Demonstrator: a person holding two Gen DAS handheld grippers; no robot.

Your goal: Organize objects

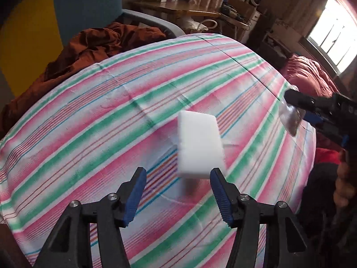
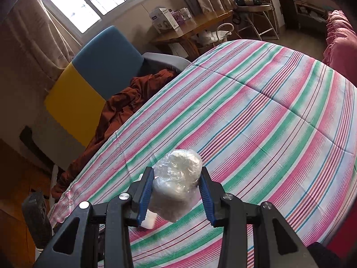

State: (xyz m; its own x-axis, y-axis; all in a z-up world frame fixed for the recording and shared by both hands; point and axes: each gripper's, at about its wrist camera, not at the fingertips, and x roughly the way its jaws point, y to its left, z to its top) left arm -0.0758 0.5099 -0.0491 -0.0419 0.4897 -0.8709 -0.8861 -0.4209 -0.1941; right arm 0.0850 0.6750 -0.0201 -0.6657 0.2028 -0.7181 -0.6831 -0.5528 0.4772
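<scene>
White sponge [image 1: 199,143] mid-cloth [image 1: 89,120], edges distant

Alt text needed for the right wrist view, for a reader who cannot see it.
The right gripper is closed on a clear plastic-wrapped bundle, held above a striped pink, green and white bedspread. A white block peeks out below the left finger; behind are a rust-brown cloth, a blue and yellow chair and bright windows.
</scene>
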